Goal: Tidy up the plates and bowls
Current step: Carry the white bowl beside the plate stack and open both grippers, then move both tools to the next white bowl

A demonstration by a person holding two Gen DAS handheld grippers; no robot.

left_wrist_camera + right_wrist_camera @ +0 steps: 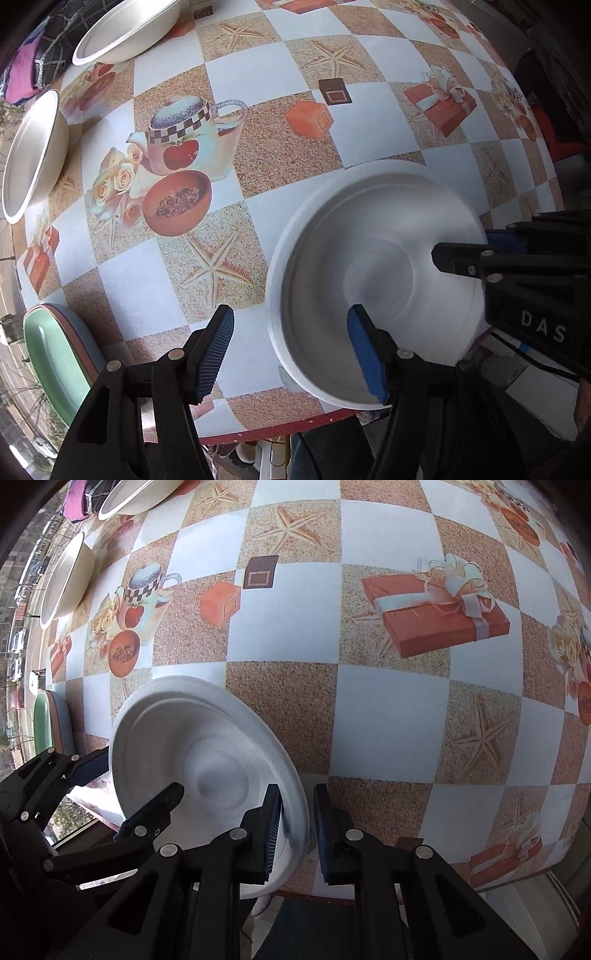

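- Nearest us, our right tongs (297, 834) straddle the near rim of the white foam plate (207, 753), one pad inside the rim and one outside; a narrow gap shows on the outer side, so we cannot tell whether the grip has closed.
- Our left tongs (291, 350) stand wide, one pad above the plate's well and the other over the bare desk (236, 350) beside its rim, gripping nothing.
- The plate sits at the near edge of the desk, slightly overhanging it, and looks blurred, so we judge it is in motion or about to be.
- To the left along the edge lies a stack of coloured plates (55, 354), green on top.
- Farther off, near the far left side, stand two cream bowls (35, 155), (125, 31), well apart from the plate.
- We judge the step in hand is picking up the white plate; next we need a firm pinch on the rim, then a lift and carry toward the plate stack.
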